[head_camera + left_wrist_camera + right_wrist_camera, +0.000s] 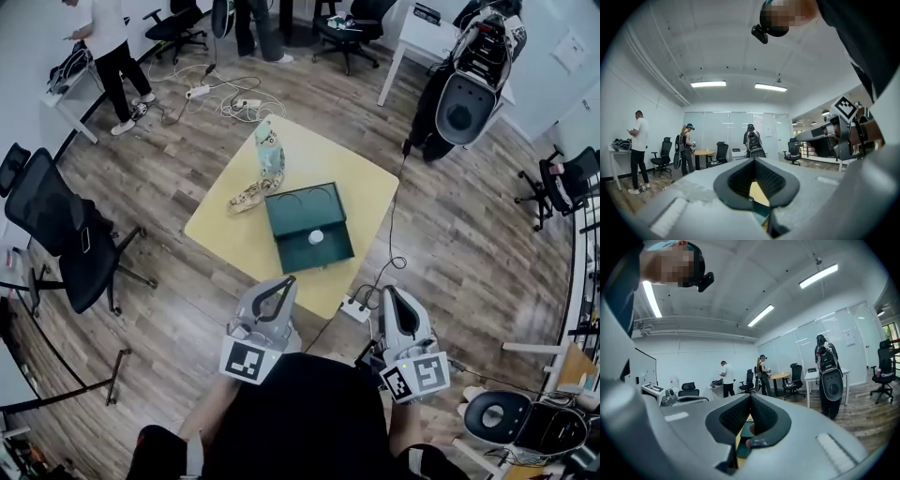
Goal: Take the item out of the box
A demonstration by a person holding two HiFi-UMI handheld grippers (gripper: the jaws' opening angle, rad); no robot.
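Observation:
An open dark green box lies on the small yellow table, with a small white round item inside near its front wall. Both grippers are held close to my body, short of the table's near edge and pointing toward it. My left gripper has its jaws together with nothing between them. My right gripper is likewise shut and empty. In the left gripper view, a sliver of the box and the table shows below the closed left gripper. The right gripper view shows the box under the closed right gripper.
A pale patterned bottle stands behind the box and a beige object lies at its left. A power strip and cable lie on the floor by the table's near corner. A black office chair stands left, a golf bag far right, and people at the back.

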